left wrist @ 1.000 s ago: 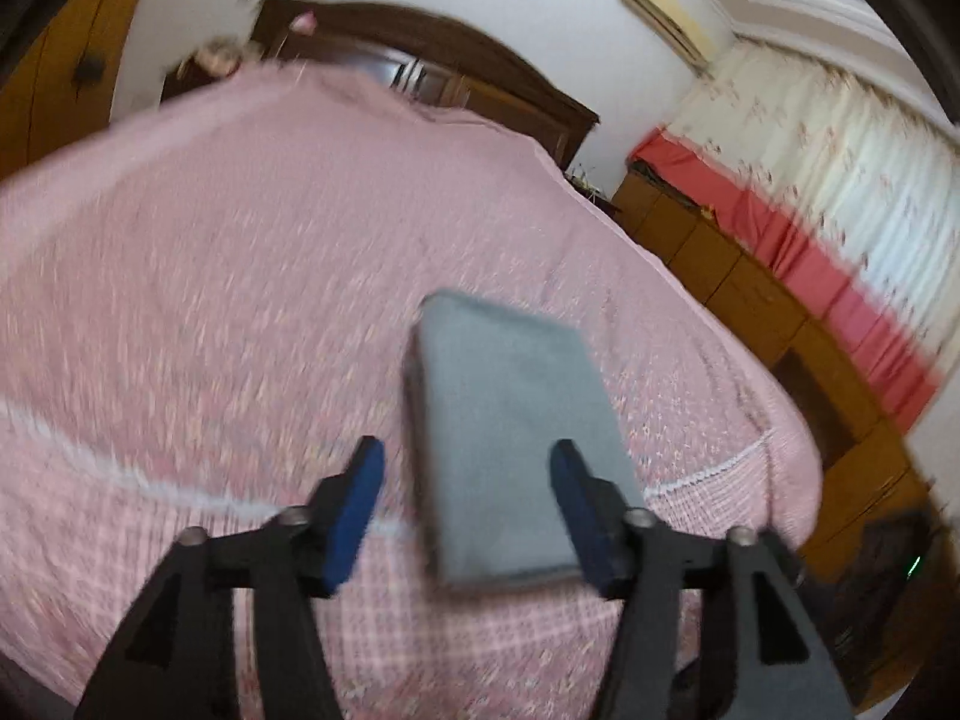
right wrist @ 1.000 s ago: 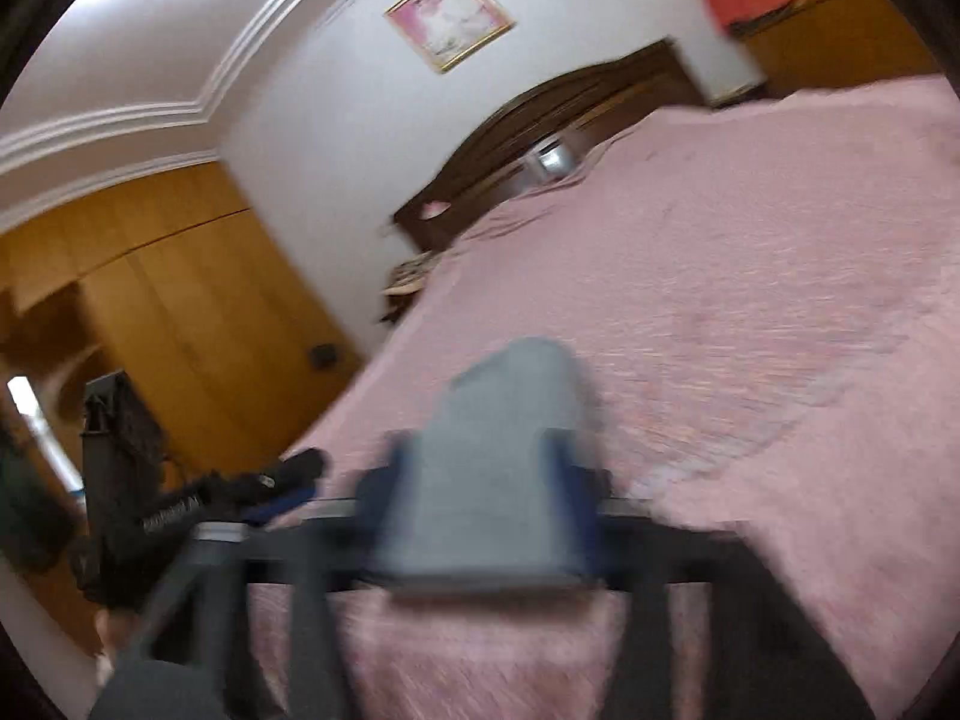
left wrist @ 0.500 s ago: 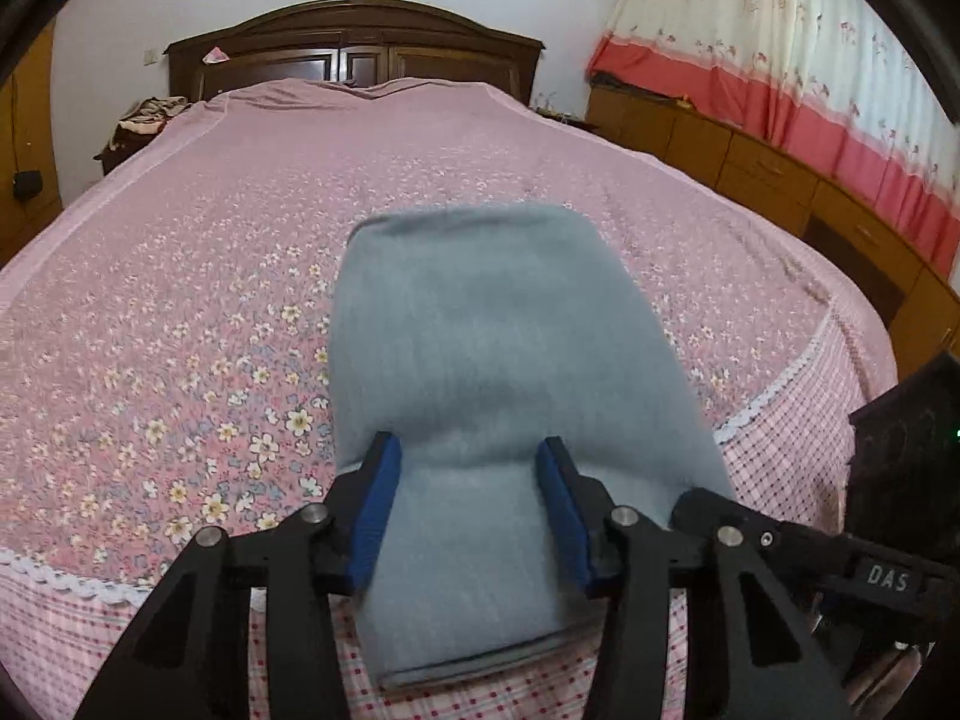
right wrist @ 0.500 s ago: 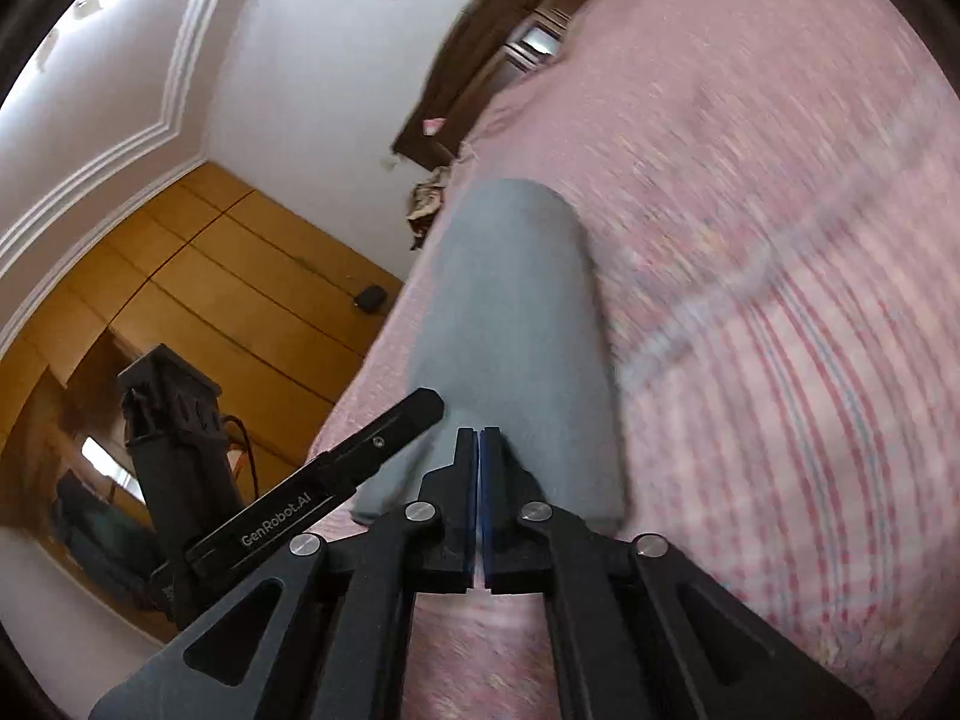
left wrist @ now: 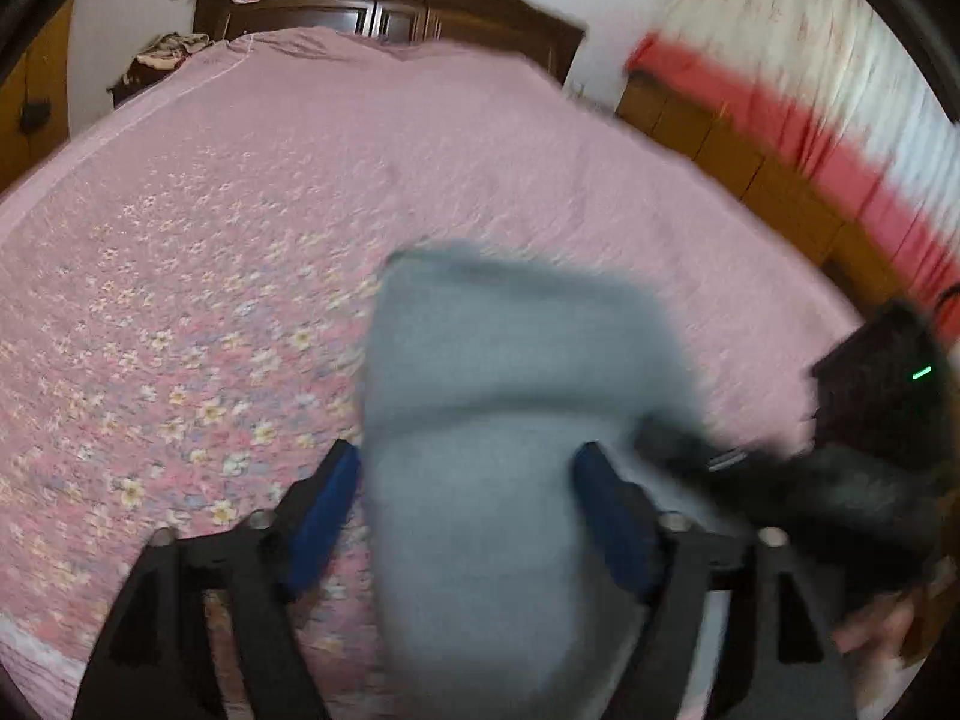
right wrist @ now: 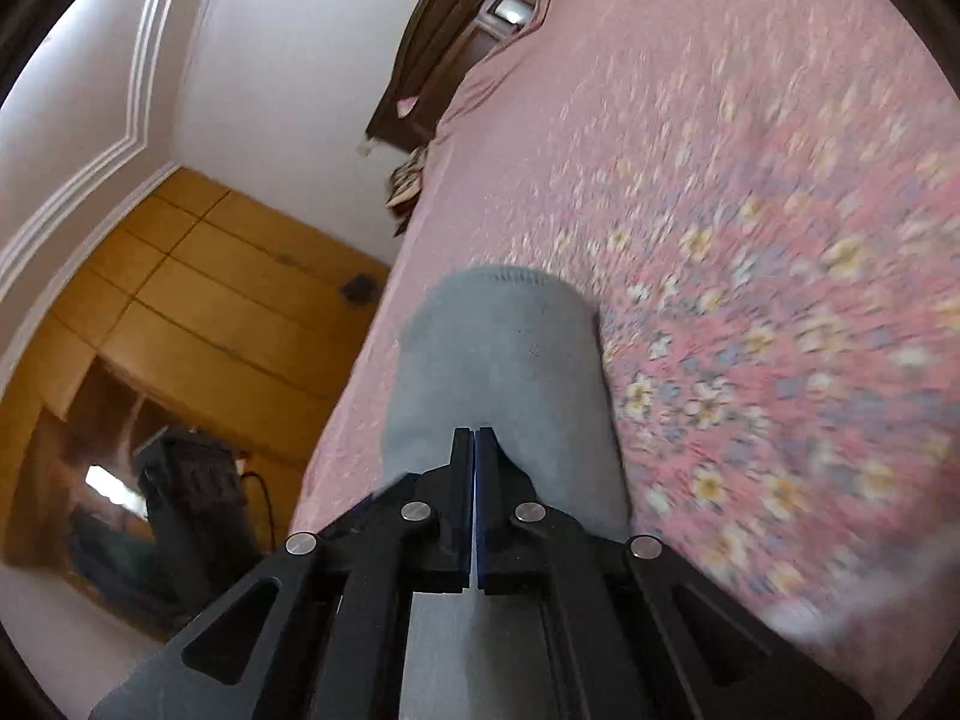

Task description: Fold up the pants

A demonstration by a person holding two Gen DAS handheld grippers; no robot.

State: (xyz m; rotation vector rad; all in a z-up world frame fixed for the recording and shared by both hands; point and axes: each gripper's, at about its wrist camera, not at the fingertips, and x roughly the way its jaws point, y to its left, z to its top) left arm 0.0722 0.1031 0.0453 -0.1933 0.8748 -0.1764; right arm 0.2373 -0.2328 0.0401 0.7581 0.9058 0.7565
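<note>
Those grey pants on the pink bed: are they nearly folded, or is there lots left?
Nearly done, it seems. The grey pants already lie as a compact folded bundle on the floral bedspread. In hand: the left hand-held gripper straddles the bundle, jaws opening; the right hand-held gripper sits shut against it. Whether it pinches cloth is unclear. Left: perhaps only smoothing or letting go.

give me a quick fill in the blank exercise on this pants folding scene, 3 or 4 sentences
1. The folded pants are ____ in colour.
2. They lie on a pink bedspread printed with small ____.
3. The right gripper has its blue pads pressed ____, with nothing visible between them.
4. The left gripper has one blue pad on each ____ of the folded pants, its jaws opening.

Missing words: grey; flowers; together; side
</note>
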